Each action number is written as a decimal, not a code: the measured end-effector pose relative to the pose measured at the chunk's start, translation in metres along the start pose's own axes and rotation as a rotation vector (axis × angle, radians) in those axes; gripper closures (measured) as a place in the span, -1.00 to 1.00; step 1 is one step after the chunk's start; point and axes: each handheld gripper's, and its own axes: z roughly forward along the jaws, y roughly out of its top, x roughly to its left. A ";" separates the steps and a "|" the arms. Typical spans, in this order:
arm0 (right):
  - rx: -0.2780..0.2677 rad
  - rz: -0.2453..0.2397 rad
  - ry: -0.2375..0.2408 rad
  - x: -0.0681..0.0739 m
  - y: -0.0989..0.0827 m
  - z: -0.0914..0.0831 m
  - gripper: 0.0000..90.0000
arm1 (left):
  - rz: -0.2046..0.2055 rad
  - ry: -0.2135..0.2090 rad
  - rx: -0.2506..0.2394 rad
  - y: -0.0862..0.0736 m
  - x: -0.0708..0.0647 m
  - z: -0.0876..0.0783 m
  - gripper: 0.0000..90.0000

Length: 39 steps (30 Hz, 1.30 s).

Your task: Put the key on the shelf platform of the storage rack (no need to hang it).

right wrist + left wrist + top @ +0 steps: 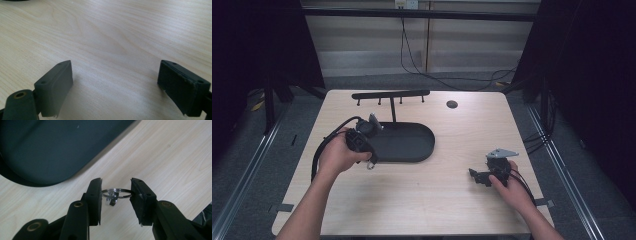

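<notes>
Left gripper [116, 191] is down at the desk [437, 190] beside the near left edge of the black oval tray [404, 142], its fingers [95, 195] closed in on a small metal key ring [117, 193]. The ring lies nearly flat and spans straight across from one finger to the other, touching both, with a small metal piece hanging beneath it. From the high view that ring is just a glint below the left hand [339, 155]. Right gripper [474, 175] sits well apart at the desk's right side, pointing left, fingers [56, 87] spread wide over bare wood, holding nothing. A black hook rack [390, 95] stands behind the tray.
</notes>
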 end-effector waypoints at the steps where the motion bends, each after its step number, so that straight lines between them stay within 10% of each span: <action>1: 0.000 0.000 -0.001 0.000 0.000 0.000 -0.73 | -0.003 0.000 -0.004 0.001 0.001 -0.001 0.37; 39: -0.002 0.002 -0.001 0.000 0.000 0.000 -0.73 | -0.060 -0.006 -0.035 0.049 0.017 -0.011 0.37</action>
